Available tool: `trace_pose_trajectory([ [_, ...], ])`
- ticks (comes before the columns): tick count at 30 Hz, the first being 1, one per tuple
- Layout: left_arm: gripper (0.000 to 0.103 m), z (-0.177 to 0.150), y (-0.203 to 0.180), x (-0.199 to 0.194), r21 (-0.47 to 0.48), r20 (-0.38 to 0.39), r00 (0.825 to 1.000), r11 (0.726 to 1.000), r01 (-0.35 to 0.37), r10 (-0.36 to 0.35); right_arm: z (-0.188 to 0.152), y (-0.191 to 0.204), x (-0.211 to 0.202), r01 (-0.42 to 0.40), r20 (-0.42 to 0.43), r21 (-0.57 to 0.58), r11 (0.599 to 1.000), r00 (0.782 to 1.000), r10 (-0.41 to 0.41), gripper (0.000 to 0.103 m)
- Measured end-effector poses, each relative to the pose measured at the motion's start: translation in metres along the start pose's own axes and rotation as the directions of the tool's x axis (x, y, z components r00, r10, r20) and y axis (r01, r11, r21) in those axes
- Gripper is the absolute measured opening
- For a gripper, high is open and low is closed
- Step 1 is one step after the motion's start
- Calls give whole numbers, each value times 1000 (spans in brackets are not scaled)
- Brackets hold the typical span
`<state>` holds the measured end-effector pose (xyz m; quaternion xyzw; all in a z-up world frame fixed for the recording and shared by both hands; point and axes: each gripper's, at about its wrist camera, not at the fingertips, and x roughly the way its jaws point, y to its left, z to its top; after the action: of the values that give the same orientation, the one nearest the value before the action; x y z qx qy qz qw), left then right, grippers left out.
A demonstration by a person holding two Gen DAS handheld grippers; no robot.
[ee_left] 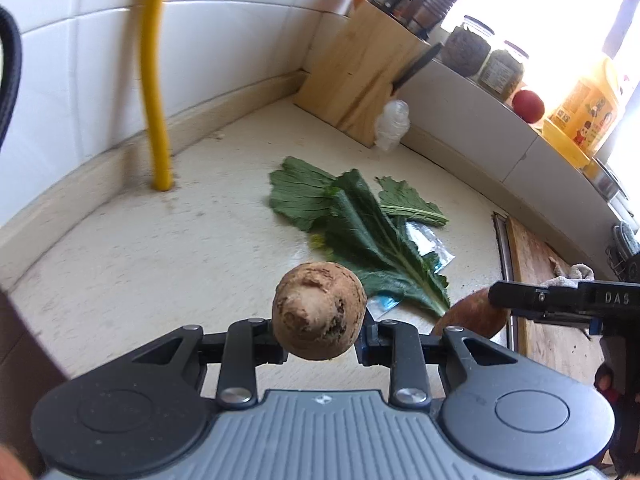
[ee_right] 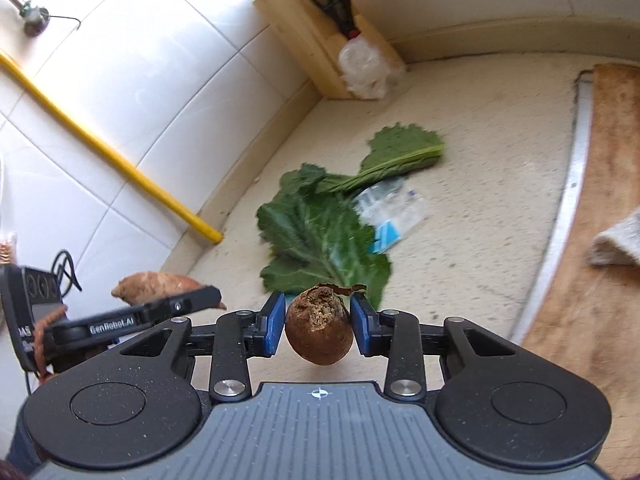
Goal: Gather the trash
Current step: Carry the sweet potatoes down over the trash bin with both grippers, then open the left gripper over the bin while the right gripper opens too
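Note:
My left gripper (ee_left: 320, 334) is shut on a pale brown sweet potato (ee_left: 318, 312), seen end-on and held off the counter. The same long tuber (ee_right: 160, 285) shows in the right wrist view beside the left gripper's finger (ee_right: 176, 305). My right gripper (ee_right: 319, 334) is shut on a small round dark brown root (ee_right: 319, 330), with a blue pad against each side. In the left wrist view that root (ee_left: 472, 318) peeks out under the right gripper's finger (ee_left: 520, 300). Green leaves (ee_left: 360, 232) (ee_right: 320, 236) lie on the counter over a clear plastic wrapper with blue print (ee_left: 426, 246) (ee_right: 394, 210).
A crumpled clear plastic bag (ee_right: 364, 68) leans on the wooden knife block (ee_left: 360, 80) in the corner. A yellow pipe (ee_left: 154, 80) runs down the tiled wall. A wooden cutting board (ee_right: 592, 280) with a cloth (ee_right: 616, 240) lies to the right. Jars, a red fruit (ee_left: 528, 106) and a yellow bottle (ee_left: 588, 108) stand on the sill.

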<state>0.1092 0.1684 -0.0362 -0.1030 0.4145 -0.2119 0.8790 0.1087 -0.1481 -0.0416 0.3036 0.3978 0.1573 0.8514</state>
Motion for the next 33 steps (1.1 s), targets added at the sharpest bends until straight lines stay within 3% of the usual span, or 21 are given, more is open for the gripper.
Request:
trace_pose_trajectory([
  [6,26,-16,28,-39,-67,45,996,995,-69,72,0,23,5,-64,-16,-12,998,998,64,42],
  [11,26,-42,61,-72,-148,50,984,976,-160,169,-1,59,31,-147,-79,-61,987,987,142,42],
  [17,26,-77,97,-105,-252,39,959,931,-264,282,-20,118,82,-271,-229,-142,952,945,235,42],
  [21,26,-98,118,-120,-312,22,942,897,-313,336,-41,163,118,-334,-341,-214,918,906,250,42],
  [25,26,-118,138,-116,-343,-30,926,866,-363,376,-66,203,143,-395,-436,-256,882,862,259,40],
  [26,26,-123,144,-111,-356,-59,917,850,-388,394,-72,211,148,-409,-456,-263,874,851,261,30],
  [27,27,-129,149,-107,-362,-85,910,838,-407,405,-77,219,152,-421,-472,-269,866,841,263,29],
  [30,43,-143,164,-87,-356,-188,901,828,-433,390,-96,241,170,-426,-506,-332,842,833,222,29],
  [33,45,-149,171,-70,-332,-262,871,808,-486,416,-116,251,197,-420,-549,-330,846,814,190,29],
])
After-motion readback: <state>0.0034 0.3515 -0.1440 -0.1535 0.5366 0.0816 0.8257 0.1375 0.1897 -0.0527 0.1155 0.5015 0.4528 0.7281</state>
